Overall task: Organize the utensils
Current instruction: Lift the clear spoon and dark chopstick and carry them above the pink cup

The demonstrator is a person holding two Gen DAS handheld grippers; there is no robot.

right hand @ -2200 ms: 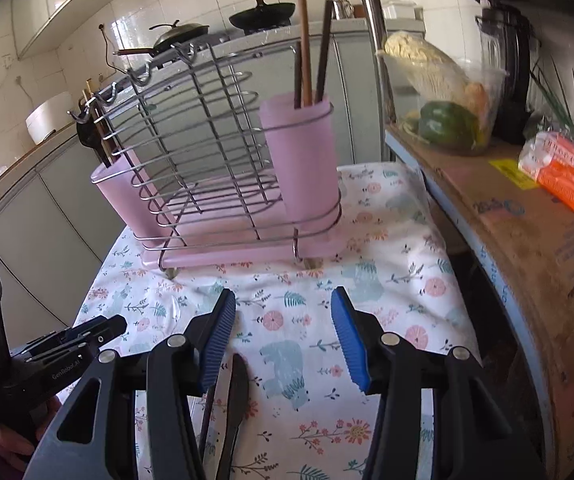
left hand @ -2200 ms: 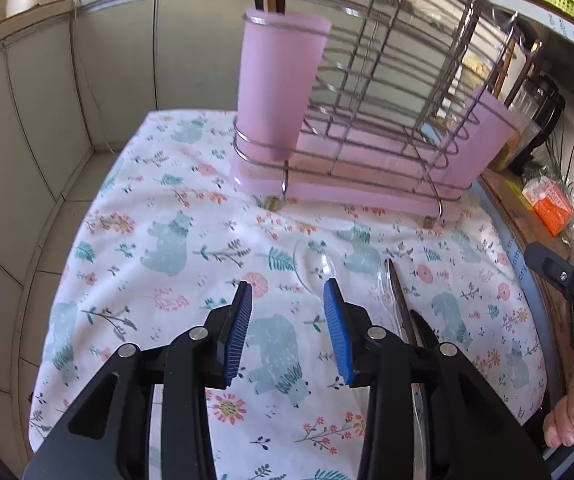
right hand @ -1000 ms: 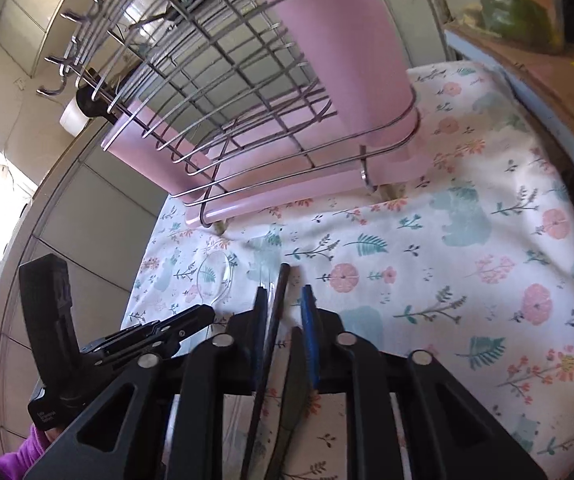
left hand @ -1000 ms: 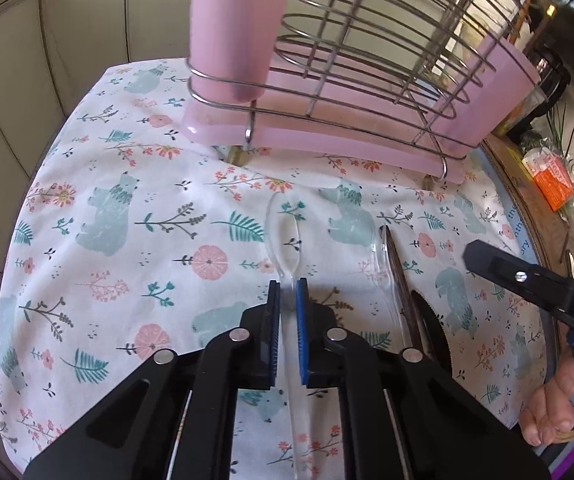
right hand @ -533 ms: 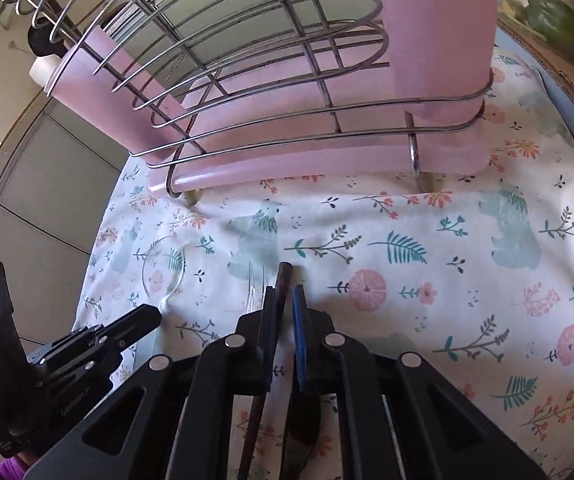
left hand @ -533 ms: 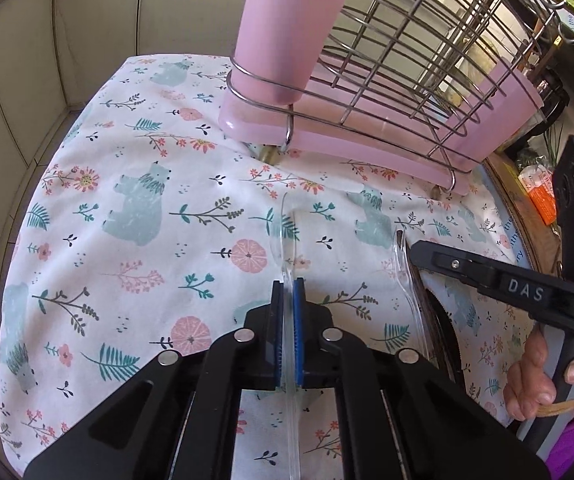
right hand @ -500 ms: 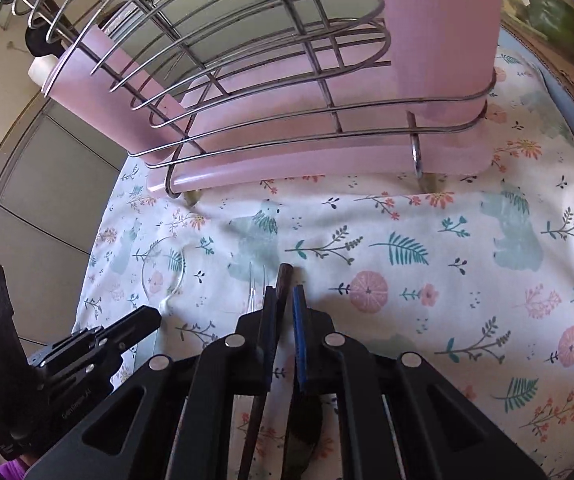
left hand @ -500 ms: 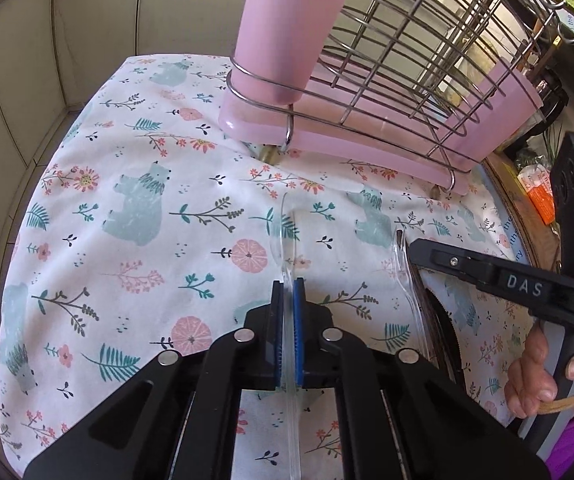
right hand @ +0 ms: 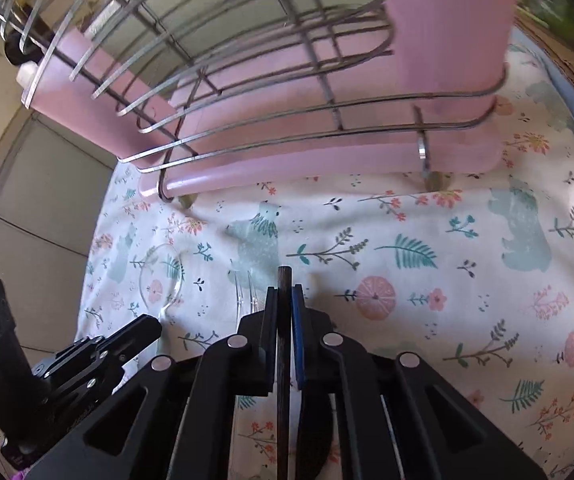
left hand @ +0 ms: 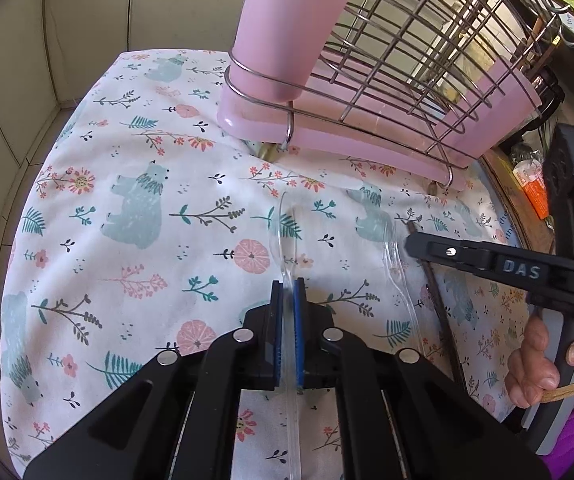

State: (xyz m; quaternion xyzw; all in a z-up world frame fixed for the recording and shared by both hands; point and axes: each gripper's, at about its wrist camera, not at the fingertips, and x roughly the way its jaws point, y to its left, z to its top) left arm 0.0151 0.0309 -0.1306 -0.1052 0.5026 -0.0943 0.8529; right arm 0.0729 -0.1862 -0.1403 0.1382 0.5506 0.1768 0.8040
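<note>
My left gripper (left hand: 286, 286) is shut on the handle of a clear plastic spoon (left hand: 285, 236), whose bowl points toward the wire dish rack (left hand: 407, 60). My right gripper (right hand: 284, 293) is shut on a dark wooden chopstick (right hand: 283, 280), whose tip sticks out just past the jaws. The right gripper also shows in the left wrist view (left hand: 411, 246), and the left gripper in the right wrist view (right hand: 155, 326). A clear plastic fork (left hand: 397, 264) lies on the cloth between them. Pink utensil cups (left hand: 287, 24) (right hand: 447, 20) sit at the rack's ends.
A floral tablecloth (left hand: 135, 216) covers the table. The rack's pink drip tray (right hand: 287, 168) stands at the far side. A dark utensil (right hand: 325, 440) lies under my right gripper. A wooden counter with an orange packet (left hand: 535, 196) is at the right. Tiled walls drop off to the left.
Both grippers have closed, the left on the clear spoon and the right on the chopstick. The right gripper has since moved closer to the rack; the left has barely moved.
</note>
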